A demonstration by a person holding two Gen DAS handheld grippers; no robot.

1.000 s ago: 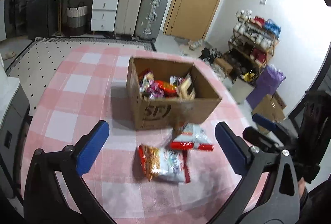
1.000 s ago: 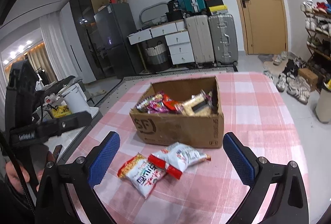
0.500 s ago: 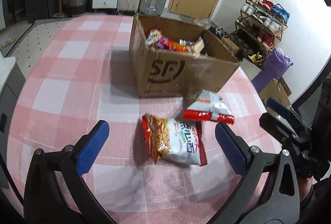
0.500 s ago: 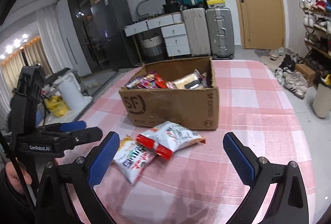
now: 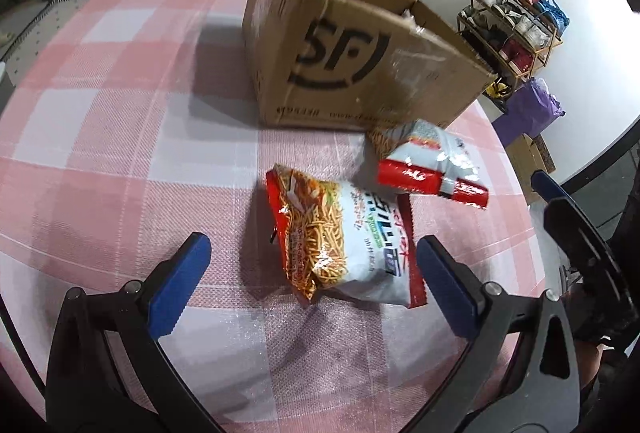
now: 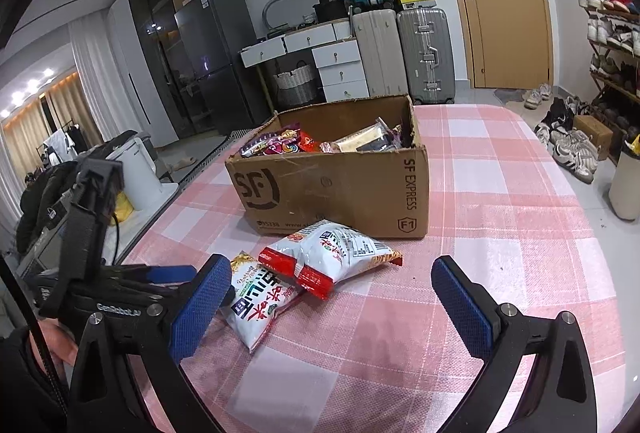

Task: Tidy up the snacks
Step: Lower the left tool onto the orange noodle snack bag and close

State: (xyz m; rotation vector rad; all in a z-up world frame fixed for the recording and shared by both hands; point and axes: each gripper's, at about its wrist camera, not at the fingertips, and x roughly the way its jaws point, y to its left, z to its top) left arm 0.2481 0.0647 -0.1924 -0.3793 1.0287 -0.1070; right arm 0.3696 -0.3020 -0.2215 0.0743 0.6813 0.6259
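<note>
A cardboard box (image 5: pixel 352 61) (image 6: pixel 340 185) holding several snack packs stands on the pink checked tablecloth (image 5: pixel 120 121) (image 6: pixel 500 233). Two snack bags lie in front of it: a noodle-snack bag (image 5: pixel 344 241) (image 6: pixel 260 301) and a red-and-white bag (image 5: pixel 424 161) (image 6: pixel 332 253) that overlaps it. My left gripper (image 5: pixel 312 285) is open and empty, low over the table, with the noodle-snack bag between its blue pads. My right gripper (image 6: pixel 332 309) is open and empty, just short of both bags. The left gripper also shows in the right wrist view (image 6: pixel 160 275).
The table edge runs close on the right in the left wrist view (image 5: pixel 532 253). On the floor are a shoe rack (image 6: pixel 612 45), shoes, suitcases (image 6: pixel 424 53), a drawer unit (image 6: pixel 332 61) and a fridge (image 6: pixel 216 61). A white appliance (image 6: pixel 140 169) stands left of the table.
My left gripper has dropped and moved forward, so the noodle-snack bag now sits between its pads. My right gripper has lowered and come slightly closer to the bags. Bags and box have not moved.
</note>
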